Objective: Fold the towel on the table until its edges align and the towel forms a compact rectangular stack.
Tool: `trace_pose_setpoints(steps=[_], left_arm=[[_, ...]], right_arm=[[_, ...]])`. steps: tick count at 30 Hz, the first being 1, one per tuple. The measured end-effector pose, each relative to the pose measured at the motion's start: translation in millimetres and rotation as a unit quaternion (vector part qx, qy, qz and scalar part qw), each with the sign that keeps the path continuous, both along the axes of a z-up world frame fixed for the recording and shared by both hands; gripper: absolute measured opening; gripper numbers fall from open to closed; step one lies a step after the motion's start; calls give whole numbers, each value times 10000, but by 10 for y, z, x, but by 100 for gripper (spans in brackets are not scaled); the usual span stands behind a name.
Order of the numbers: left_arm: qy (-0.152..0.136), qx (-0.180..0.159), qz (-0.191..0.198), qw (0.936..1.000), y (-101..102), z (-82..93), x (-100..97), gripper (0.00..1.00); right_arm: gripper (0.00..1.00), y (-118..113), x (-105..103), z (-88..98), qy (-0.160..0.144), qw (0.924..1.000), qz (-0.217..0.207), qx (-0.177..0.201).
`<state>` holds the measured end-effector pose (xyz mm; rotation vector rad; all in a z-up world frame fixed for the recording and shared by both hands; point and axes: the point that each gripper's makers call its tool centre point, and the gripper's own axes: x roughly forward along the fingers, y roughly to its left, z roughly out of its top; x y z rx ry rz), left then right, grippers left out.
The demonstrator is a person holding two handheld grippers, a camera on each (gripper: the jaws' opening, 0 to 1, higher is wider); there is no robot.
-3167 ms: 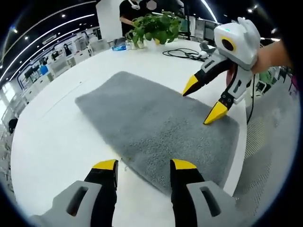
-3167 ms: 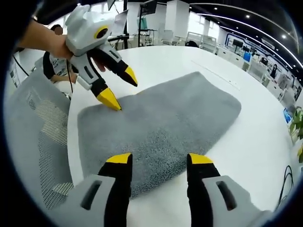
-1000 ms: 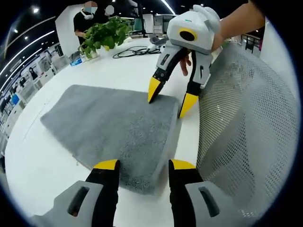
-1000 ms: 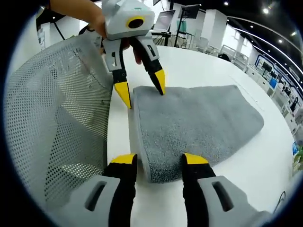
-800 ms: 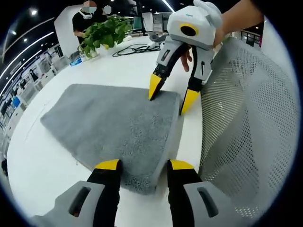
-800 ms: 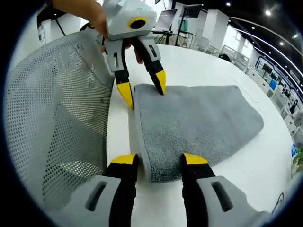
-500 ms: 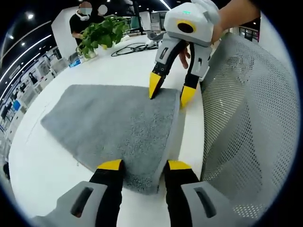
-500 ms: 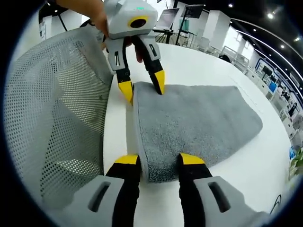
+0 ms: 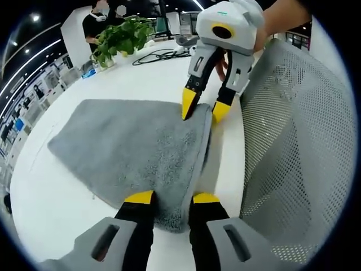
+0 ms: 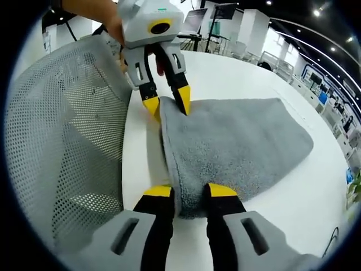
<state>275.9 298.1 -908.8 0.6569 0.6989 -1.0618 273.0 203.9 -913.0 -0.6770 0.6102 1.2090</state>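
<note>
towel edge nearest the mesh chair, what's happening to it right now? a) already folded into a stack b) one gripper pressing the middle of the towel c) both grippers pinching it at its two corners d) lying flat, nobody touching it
c: the left gripper and right gripper each have their jaws closed on a corner of the grey towel along the edge beside the mesh chair.

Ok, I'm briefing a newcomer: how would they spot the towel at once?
Find the round white table. On it, beside a mesh chair back, lies the grey towel, the one soft fuzzy cloth, its near edge between the jaws of both grippers.
</note>
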Motion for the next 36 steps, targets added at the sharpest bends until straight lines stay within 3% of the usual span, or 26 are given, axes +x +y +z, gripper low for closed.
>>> trace_pose_setpoints(steps=[10,36], left_arm=[[-3,62,-33,10000,-16,-7,-15,19],[118,171,-235,9995,20,-21,-261,15]], right_arm=[[13,-7,5,-22,140,9997,-166,-58],[11,31,-260,-38,525,9983,-145,-221]])
